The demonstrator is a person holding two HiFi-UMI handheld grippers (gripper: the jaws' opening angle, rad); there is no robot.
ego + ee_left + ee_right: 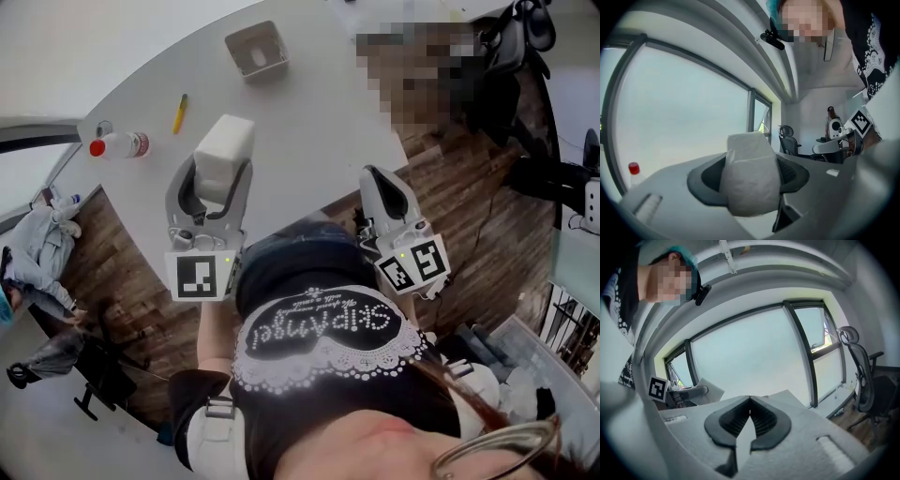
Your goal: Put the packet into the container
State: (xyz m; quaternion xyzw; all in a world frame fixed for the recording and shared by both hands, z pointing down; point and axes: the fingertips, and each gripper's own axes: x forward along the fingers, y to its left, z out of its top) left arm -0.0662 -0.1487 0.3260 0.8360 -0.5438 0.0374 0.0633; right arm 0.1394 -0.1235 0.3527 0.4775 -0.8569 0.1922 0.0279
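Head view showed the left tool (221, 178) held above a pale grey table (309, 122), its two jaws clenched on a soft white packet (225, 148). The packet stuck out past the jaw tips. In the left gripper view, the packet filled the gap between the dark jaw pads and was squeezed from both sides.

The right tool (375, 176) was off to the right, over the table's near edge. In the right gripper view, its jaws were pressed together at the tips with nothing between them.

A small grey open-topped container (256, 50) stood on the far part of the table, beyond the packet and well apart from it. A clear plastic bottle with a red cap (119, 145) lay on its side near the table's left edge. A yellow pen (179, 112) lay near it, toward the container.
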